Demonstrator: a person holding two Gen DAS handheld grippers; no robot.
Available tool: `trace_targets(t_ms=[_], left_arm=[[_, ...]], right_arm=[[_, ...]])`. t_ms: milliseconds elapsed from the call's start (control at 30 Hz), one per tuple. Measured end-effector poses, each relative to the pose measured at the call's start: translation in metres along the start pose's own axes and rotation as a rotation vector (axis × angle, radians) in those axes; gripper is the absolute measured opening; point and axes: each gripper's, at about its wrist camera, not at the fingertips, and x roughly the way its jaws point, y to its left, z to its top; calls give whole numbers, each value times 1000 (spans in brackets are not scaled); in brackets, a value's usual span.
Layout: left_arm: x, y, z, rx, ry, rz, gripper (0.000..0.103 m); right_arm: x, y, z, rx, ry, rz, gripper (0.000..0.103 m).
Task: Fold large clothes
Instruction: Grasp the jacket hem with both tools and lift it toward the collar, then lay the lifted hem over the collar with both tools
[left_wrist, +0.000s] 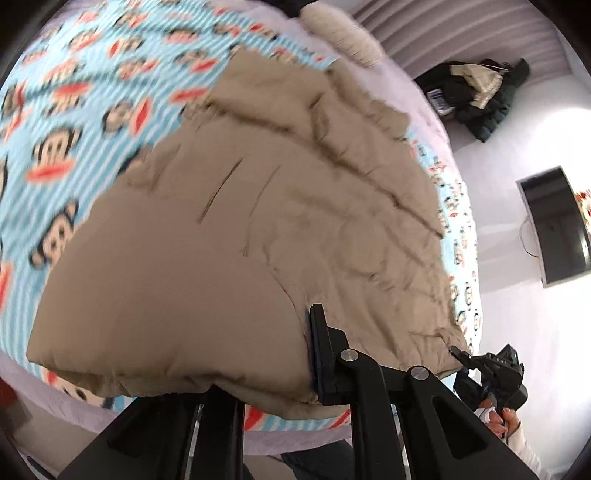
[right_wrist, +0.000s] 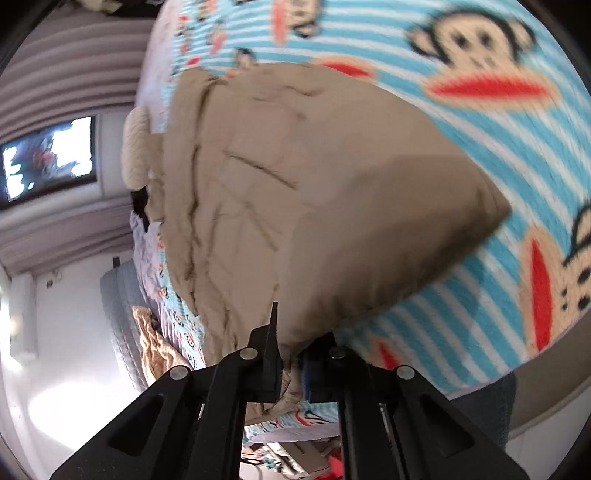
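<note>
A large tan padded garment (left_wrist: 240, 229) lies spread over a bed with a blue-striped monkey-print cover (left_wrist: 74, 110). My left gripper (left_wrist: 291, 358) is shut on the garment's near edge; only its right finger (left_wrist: 321, 354) shows, the cloth hides the other. In the right wrist view the same tan garment (right_wrist: 295, 192) is lifted, one corner sticking out to the right. My right gripper (right_wrist: 290, 354) is shut on its near hem, cloth bunched between the fingers. The right gripper also shows in the left wrist view (left_wrist: 491, 373), held by a hand at the garment's right corner.
A cream knitted item (left_wrist: 351, 33) lies at the far end of the bed. Dark clothes (left_wrist: 476, 92) are heaped by the wall. A dark screen (left_wrist: 554, 229) hangs on the wall. A beige knit cloth (right_wrist: 155, 343) lies beside the bed.
</note>
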Motion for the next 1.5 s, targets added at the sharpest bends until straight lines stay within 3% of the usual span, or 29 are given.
trace_targets(t_ms=[200, 500, 733, 833, 967, 1100, 1233, 1367, 1400, 1467, 1500], left_arm=[[-27, -31, 38, 91, -62, 9, 16], [-43, -78, 135, 67, -201, 61, 16], [-9, -99, 228, 18, -257, 180, 16], [19, -95, 262, 15, -238, 237, 16], [69, -85, 297, 61, -185, 305, 16], [122, -66, 322, 103, -123, 345, 16], [166, -38, 341, 85, -59, 347, 16], [179, -31, 343, 89, -48, 348, 21], [177, -34, 340, 116, -56, 354, 27], [166, -44, 334, 182, -76, 395, 67], [156, -49, 331, 208, -104, 421, 99]], right_arm=[[-13, 57, 17, -146, -27, 1, 8], [-17, 182, 71, -470, -76, -24, 7], [21, 285, 135, -701, -58, -51, 7], [54, 311, 169, -694, -42, -86, 7], [93, 319, 198, -665, -36, -124, 7], [141, 315, 221, -651, -45, -214, 7], [179, 304, 243, -607, -39, -257, 7], [206, 289, 259, -541, -15, -279, 8], [208, 287, 260, -531, -12, -280, 9], [206, 291, 259, -549, 4, -293, 16], [204, 294, 258, -567, 8, -299, 20]])
